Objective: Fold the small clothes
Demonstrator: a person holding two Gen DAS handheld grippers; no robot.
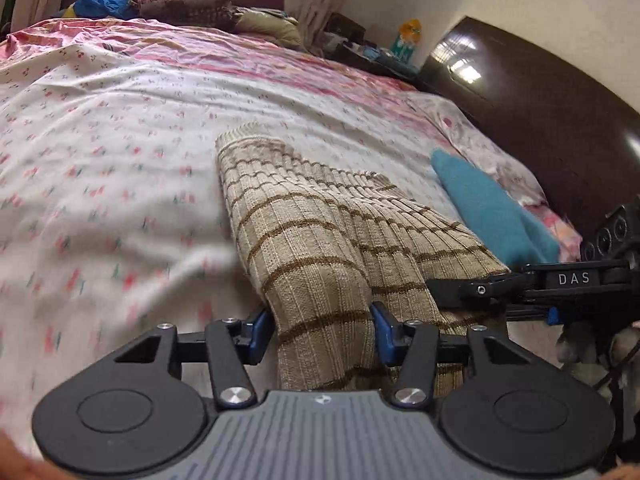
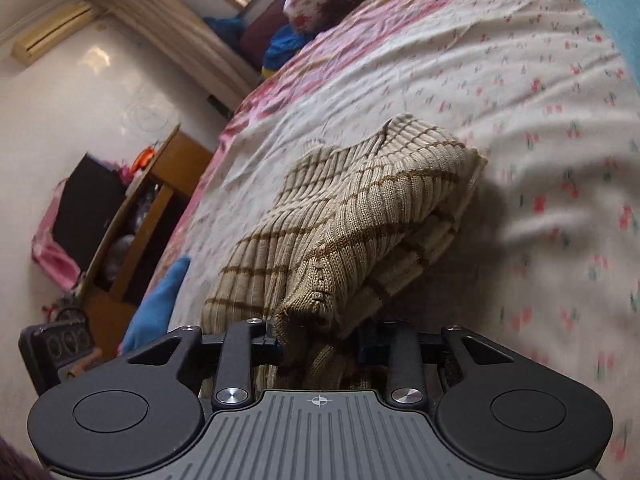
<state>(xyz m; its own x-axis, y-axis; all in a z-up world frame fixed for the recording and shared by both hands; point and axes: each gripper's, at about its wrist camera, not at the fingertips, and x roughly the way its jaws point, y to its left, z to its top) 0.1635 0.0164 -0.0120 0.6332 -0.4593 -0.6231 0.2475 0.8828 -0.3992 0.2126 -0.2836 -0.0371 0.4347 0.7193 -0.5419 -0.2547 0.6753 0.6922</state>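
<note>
While both grippers, left gripper, right gripper, pinch it, beige brown-striped ribbed knit lies bunched, doubled.

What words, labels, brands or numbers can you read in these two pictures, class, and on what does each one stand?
"DAS": white letters on a black bar of the right claw, seen at the right edge of the left camera's picture.
The yellow and blue package on the far shelf carries print, too small and blurred to read.
The small cross mark on the grey pad of each claw is a sign, not text.
Nothing readable on the striped knit garment or the bedsheet.
</note>
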